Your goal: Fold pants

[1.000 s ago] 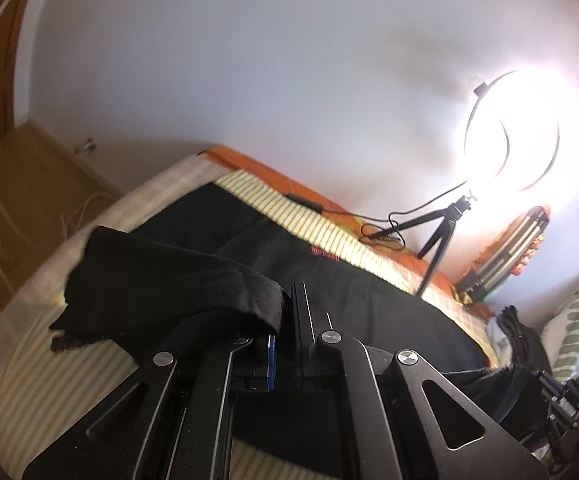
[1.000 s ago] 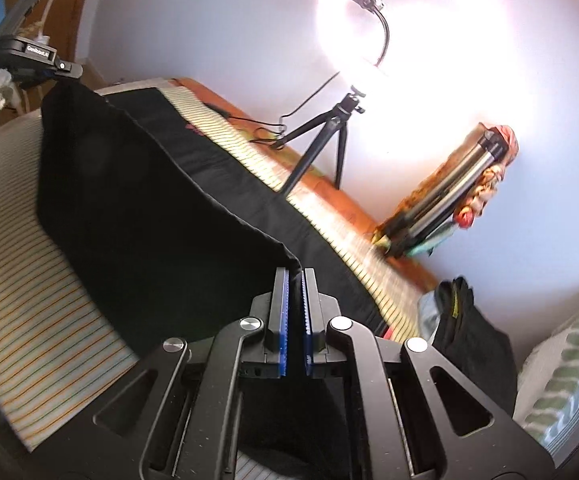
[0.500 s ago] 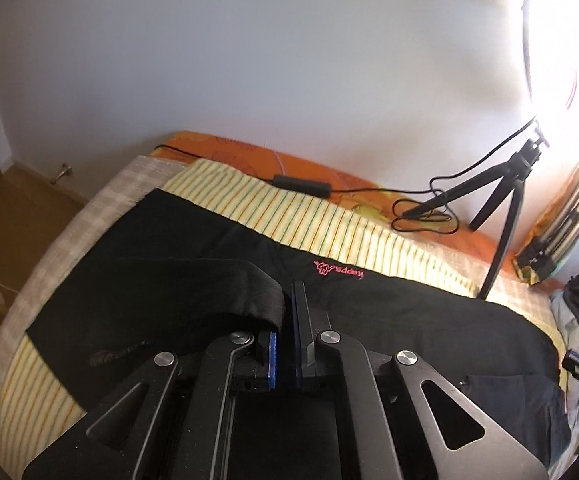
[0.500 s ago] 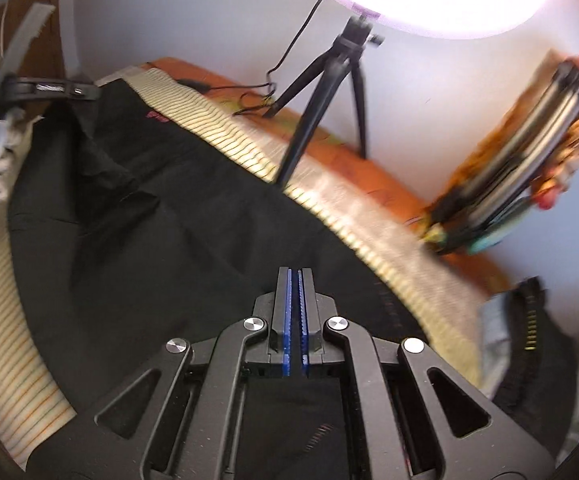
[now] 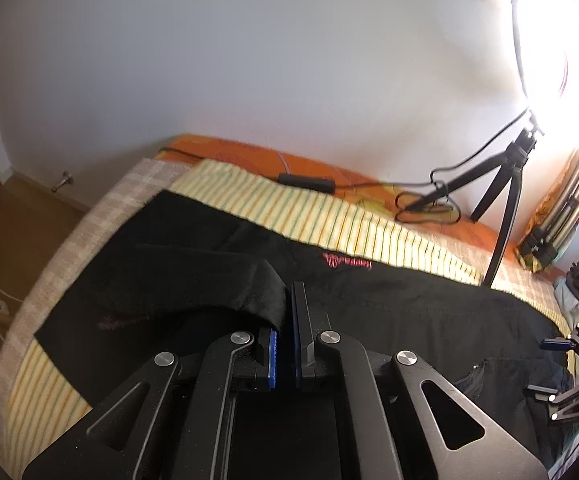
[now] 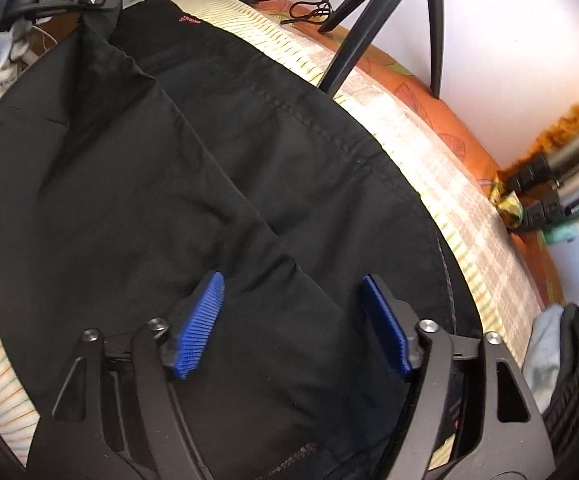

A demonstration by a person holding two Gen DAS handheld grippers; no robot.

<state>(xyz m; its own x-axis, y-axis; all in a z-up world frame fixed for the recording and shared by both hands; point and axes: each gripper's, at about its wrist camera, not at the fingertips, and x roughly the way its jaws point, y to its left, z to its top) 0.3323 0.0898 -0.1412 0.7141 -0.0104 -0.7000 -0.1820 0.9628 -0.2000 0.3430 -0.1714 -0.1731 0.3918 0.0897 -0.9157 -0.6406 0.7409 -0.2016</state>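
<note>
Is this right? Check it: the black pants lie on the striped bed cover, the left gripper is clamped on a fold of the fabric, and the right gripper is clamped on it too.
Not quite. The right gripper is open: in the right wrist view its blue pads stand apart above the black pants, having just been opening. The rest holds: the pants lie on the striped bed cover, and the left gripper is clamped on a fold.

A home bedroom: a bed (image 5: pixel 329 224) under striped and orange covers fills the frame's middle, against a plain wall (image 5: pixel 249 60). A ring light (image 5: pixel 549 32) on a tripod (image 5: pixel 505 196) glares at upper right; wood floor (image 5: pixel 13 224) at left.
</note>
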